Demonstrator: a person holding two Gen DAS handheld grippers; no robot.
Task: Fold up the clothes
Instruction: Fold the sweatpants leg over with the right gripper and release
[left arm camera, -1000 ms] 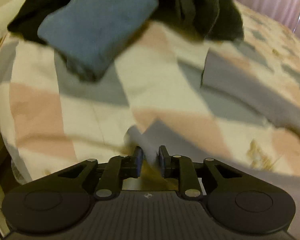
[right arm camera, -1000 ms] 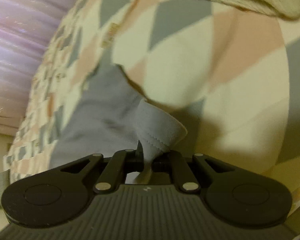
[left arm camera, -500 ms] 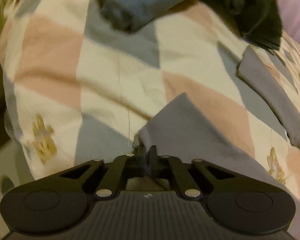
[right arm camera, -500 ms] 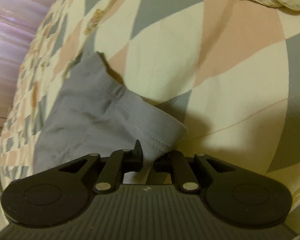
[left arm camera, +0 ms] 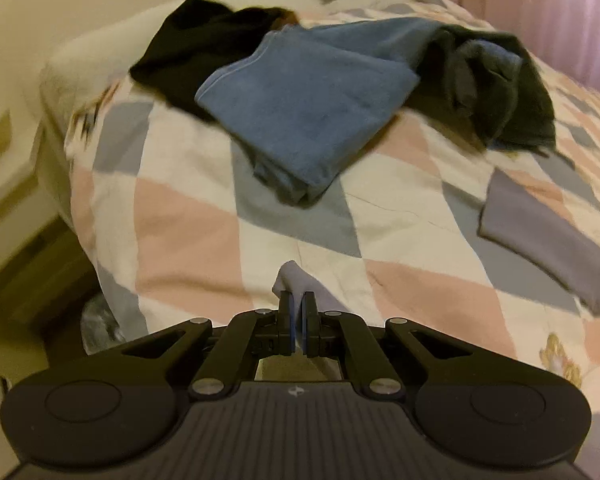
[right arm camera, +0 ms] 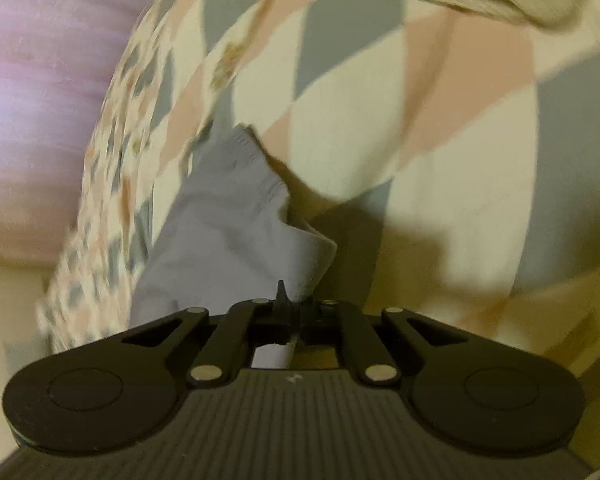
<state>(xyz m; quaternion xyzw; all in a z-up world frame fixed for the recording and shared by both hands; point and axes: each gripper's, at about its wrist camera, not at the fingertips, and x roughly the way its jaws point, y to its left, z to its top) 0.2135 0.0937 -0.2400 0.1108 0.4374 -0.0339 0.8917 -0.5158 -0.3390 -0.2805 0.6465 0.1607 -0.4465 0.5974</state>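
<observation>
Left tongs (left arm camera: 298, 322) clenched on a corner of the grey garment (left arm camera: 292, 280), having just closed on it, with the cloth poking up between the pads; right tongs (right arm camera: 298, 308) likewise clenched on another edge of the same garment (right arm camera: 236, 232), which trails off toward 10 o'clock in the right wrist view. The garment lies on the bed (left arm camera: 188, 232), its far end showing at 3 o'clock in the left wrist view. Beyond, at 12 o'clock, a blue garment (left arm camera: 312, 108) sits between a black one (left arm camera: 204, 44) at 11 and a dark one (left arm camera: 496, 92) at 1. The step in hand looks like lifting the grey garment by two points to spread it; next, both hands likely need to pull it taut and lay it flat before folding.
</observation>
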